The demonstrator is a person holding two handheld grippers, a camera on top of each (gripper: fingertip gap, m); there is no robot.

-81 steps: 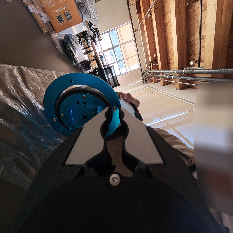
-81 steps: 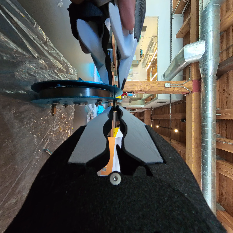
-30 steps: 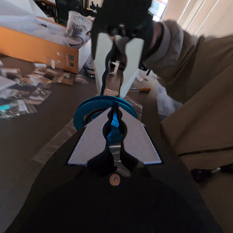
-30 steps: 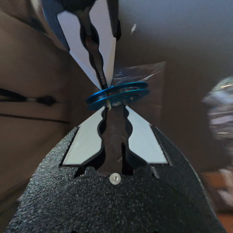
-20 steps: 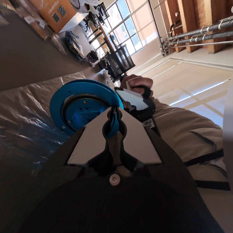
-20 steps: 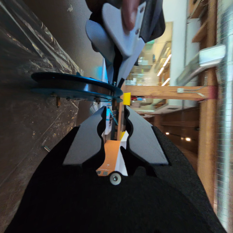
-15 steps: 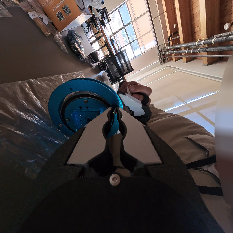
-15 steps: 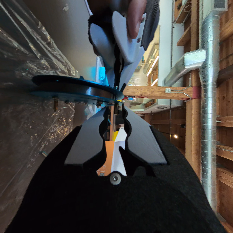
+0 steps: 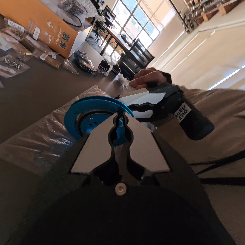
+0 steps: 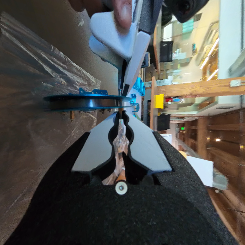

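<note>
- Blue metal: a two-flanged disc [image 9: 84, 116] stands on edge over a plastic sheet [image 9: 39, 139] on our dark table [image 9: 33, 84].
- Left gripper [image 9: 120, 115]: we see its tips pressed together on a small screw at the disc's rim.
- Right gripper [image 10: 120, 112]: tips pinch a brass standoff [image 10: 120, 114] under the same rim, opposite the left one.
- Hand [image 9: 147, 78] grips the right tool.
- Orange box [image 9: 43, 26] and bagged hardware sit along the table's far edge.
</note>
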